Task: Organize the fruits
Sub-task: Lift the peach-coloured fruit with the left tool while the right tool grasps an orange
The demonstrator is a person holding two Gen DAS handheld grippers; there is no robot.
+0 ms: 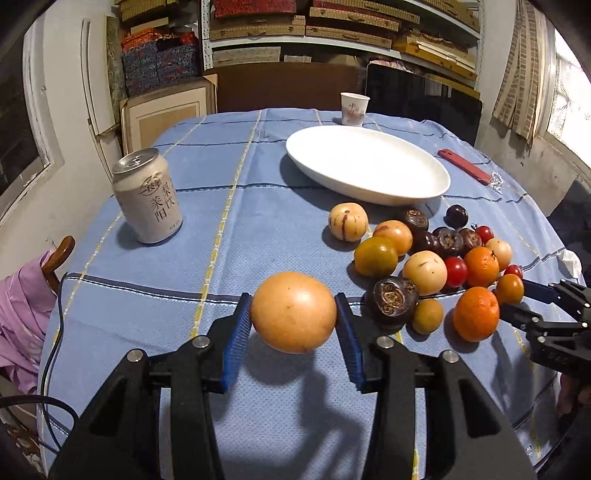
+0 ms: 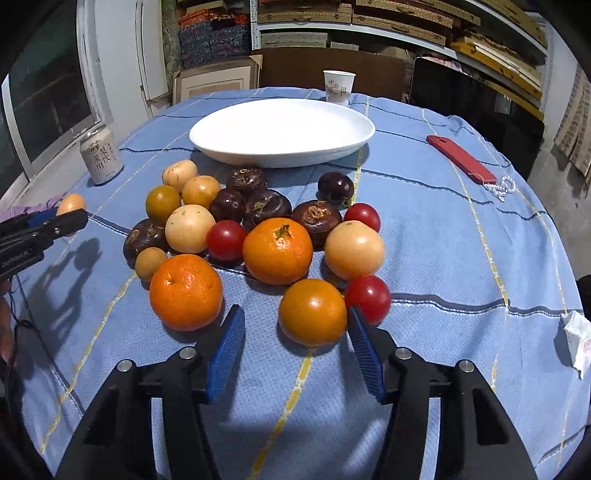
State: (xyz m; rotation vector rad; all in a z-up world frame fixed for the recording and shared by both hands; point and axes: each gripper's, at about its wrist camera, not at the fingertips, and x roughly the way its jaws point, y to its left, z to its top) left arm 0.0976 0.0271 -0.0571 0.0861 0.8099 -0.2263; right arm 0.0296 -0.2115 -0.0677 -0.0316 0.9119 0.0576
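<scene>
Left gripper (image 1: 293, 325) angled down at the blue checked tablecloth (image 1: 221, 229), both blue pads pressed against the sides of a pale orange round fruit (image 1: 293, 312); the fruit sits clear of the cloth, its shadow falling beneath and toward the camera. Right gripper (image 2: 295, 328) likewise tilted downward, jaws apart around a small orange-yellow fruit (image 2: 312, 312) that rests on the cloth: the right pad touches or nearly touches its side, the left pad stands off with a clear gap, so no grip on it. A red cherry tomato (image 2: 367, 299) lies just beside the right pad; a large tangerine (image 2: 186, 291) just outside the left one. Beyond these the fruit pile (image 2: 258, 221): another tangerine, pale yellow rounds, dark brown-purple fruits, more red tomatoes, mostly touching one another. Farther back a white oval plate (image 2: 354, 125), nothing in it. Drink can (image 1: 147, 195) well off to the left of the pile, red phone (image 2: 460, 158) off to the right, paper cup (image 2: 338, 85) at the far table edge. Shelves of boxes (image 1: 332, 22) behind.
</scene>
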